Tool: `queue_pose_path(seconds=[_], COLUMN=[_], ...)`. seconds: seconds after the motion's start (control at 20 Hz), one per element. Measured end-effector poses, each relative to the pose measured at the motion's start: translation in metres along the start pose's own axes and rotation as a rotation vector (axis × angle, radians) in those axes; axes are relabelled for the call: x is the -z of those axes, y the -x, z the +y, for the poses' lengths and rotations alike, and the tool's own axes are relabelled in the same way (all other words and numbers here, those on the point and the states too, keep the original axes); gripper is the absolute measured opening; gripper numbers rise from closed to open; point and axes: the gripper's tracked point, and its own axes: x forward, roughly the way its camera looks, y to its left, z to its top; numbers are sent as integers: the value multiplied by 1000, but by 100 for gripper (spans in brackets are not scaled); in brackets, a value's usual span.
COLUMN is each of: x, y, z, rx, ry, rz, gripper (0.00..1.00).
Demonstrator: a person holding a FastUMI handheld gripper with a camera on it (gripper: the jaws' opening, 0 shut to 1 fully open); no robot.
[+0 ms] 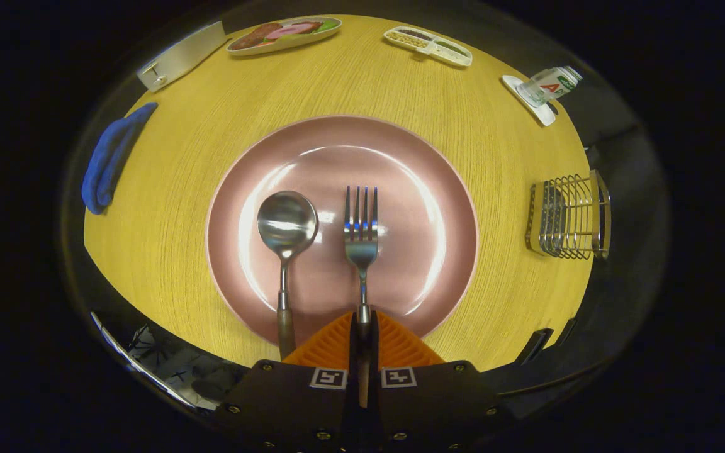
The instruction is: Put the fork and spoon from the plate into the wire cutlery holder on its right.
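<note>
In the gripper view the gripper (pixel 363 327) sits low over the near rim of the plate (pixel 400 151), its two fingers (pixel 331 343) drawn close together with the fork (pixel 361 239) handle pinched in the narrow gap between them. The fork lies on the plate with its tines pointing away from the fingers, straight ahead of them. The spoon (pixel 286 245) lies beside it on the left, roughly parallel, bowl up and away, its dark handle end reaching over the plate's near rim just left of the fingers; the two pieces are apart, not touching. The plate rests in the middle of a wooden table (pixel 180 189). The holder (pixel 569 217), a wire basket, stands on the table well to the right of the plate, near the table's edge. A blue cloth (pixel 111 157) lies at the left side. Beyond the plate sit two small dishes (pixel 284 34) and a tilted bottle (pixel 548 85) on a white coaster.
</note>
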Motion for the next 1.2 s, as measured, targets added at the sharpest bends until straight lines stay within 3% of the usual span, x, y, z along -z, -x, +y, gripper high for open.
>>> queue_pose_path(seconds=[0.65,1.2], x=[-28,-25], y=[81,100], z=[-51,-172], rx=[168,266], ry=[-131,-358], rz=[-65,41], gripper=[5,6])
